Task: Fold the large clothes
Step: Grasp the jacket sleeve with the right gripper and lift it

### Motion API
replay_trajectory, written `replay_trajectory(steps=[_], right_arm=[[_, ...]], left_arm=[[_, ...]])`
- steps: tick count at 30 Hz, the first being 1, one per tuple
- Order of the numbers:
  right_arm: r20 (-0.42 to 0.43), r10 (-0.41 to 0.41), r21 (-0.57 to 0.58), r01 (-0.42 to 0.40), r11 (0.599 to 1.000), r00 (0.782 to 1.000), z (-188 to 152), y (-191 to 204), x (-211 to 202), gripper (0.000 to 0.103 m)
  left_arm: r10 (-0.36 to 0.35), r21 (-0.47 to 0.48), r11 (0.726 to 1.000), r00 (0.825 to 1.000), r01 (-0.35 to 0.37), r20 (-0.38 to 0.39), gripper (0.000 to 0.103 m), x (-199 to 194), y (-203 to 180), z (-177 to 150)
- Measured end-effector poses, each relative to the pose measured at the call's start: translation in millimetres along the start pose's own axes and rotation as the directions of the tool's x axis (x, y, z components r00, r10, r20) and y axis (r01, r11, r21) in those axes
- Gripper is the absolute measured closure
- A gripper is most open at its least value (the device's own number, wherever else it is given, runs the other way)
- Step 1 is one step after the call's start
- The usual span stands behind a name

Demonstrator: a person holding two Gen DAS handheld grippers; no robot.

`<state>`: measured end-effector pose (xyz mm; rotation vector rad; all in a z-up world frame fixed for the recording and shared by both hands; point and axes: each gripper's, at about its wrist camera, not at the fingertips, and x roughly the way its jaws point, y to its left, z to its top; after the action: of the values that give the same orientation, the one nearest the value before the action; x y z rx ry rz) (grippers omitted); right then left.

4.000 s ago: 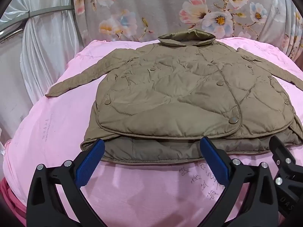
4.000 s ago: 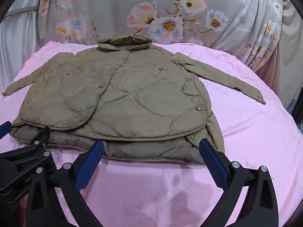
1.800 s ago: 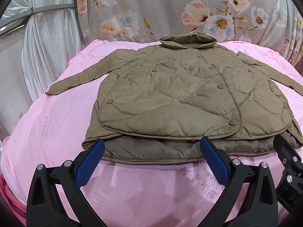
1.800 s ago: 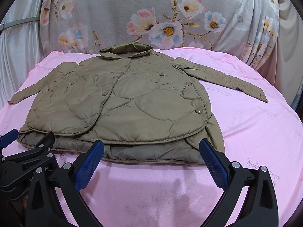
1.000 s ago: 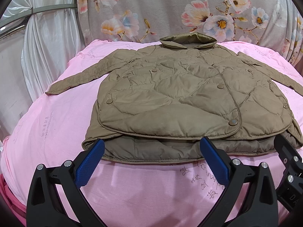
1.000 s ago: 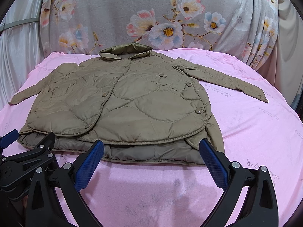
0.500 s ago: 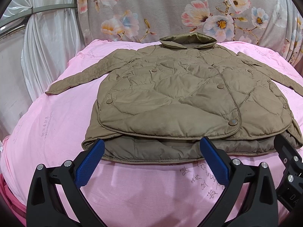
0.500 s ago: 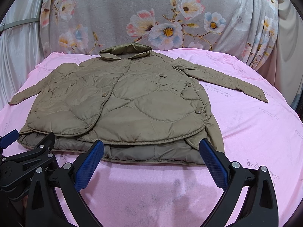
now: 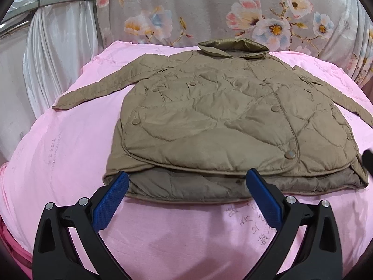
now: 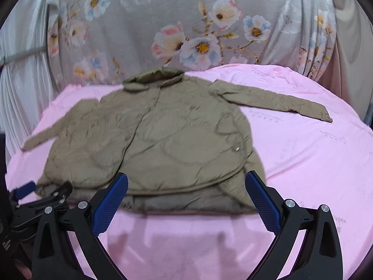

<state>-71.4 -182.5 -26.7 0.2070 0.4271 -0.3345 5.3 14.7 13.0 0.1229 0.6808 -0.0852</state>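
1. while it lies flat and front side up on a pink sheet (image 9: 70, 144), the olive quilted jacket (image 9: 221, 116) is seen with its collar (image 9: 233, 46) at the far end and its hem toward the cameras.
2. both sleeves are spread outward on the sheet: one sleeve (image 9: 98, 88) is stretched toward the left edge, and the other sleeve (image 10: 275, 100) is stretched toward the right.
3. the front panels are overlapped, several snap buttons are shown on them, and a darker lining layer (image 9: 198, 184) is exposed along the near hem.
4. the left gripper (image 9: 186, 193) is held just short of the near hem, its blue-padded fingers (image 9: 109, 200) set wide apart and nothing is clamped between them.
5. the right gripper (image 10: 186, 196) is likewise held at the near hem toward the jacket's right side, fingers spread wide and empty; contact with the cloth cannot be told, as this view is blurred.
6. faint handwriting is seen on the sheet near the hem.
7. a grey floral curtain (image 10: 198, 23) is hung behind, and a white drape (image 9: 58, 46) is seen at the left.
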Motion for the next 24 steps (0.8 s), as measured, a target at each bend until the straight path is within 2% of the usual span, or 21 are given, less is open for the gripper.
replay_trajectory(steps=[4, 9, 11, 13, 15, 18, 22, 24], right_arm=[[0.053, -0.074, 0.086, 0.069, 0.994, 0.996, 31.8, -50.5, 7.7, 0.005], [-0.017, -0.15, 0.244, 0.15, 0.958, 0.989, 78.0, -150.3, 49.7, 0.005], [-0.057, -0.176, 0.323, 0.185, 0.928, 0.983, 88.7, -193.0, 71.9, 0.005], [-0.111, -0.172, 0.437, 0.203, 0.876, 0.979, 94.0, -243.3, 96.3, 0.005], [-0.144, -0.149, 0.561, 0.205, 0.802, 0.978, 94.6, -288.0, 118.7, 0.005], [-0.18, -0.139, 0.66, 0.224, 0.718, 0.974, 93.4, -332.5, 148.2, 0.005], [-0.205, -0.173, 0.692, 0.268, 0.67, 0.963, 93.2, -361.1, 174.6, 0.006], [-0.192, -0.215, 0.697, 0.287, 0.657, 0.958, 96.4, -371.3, 180.6, 0.011]], left_arm=[[0.005, 0.004, 1.0, 0.999, -0.005, 0.043, 0.005, -4.0, 8.7, 20.7], [0.028, 0.013, 0.999, 0.995, -0.03, 0.092, 0.005, -0.2, 20.2, 55.8], [0.047, 0.013, 0.999, 0.992, -0.049, 0.115, 0.005, 4.2, 23.9, 68.6], [0.065, 0.011, 0.998, 0.99, -0.067, 0.125, 0.005, 10.4, 26.2, 79.1], [0.079, 0.001, 0.997, 0.989, -0.079, 0.126, 0.005, 18.2, 28.9, 87.4], [0.083, -0.034, 0.996, 0.991, -0.079, 0.104, 0.005, 36.1, 36.1, 97.6], [0.103, -0.078, 0.992, 0.992, -0.097, 0.077, 0.005, 58.2, 45.2, 102.7], [0.108, -0.079, 0.992, 0.992, -0.103, 0.068, 0.005, 65.1, 46.7, 102.0]])
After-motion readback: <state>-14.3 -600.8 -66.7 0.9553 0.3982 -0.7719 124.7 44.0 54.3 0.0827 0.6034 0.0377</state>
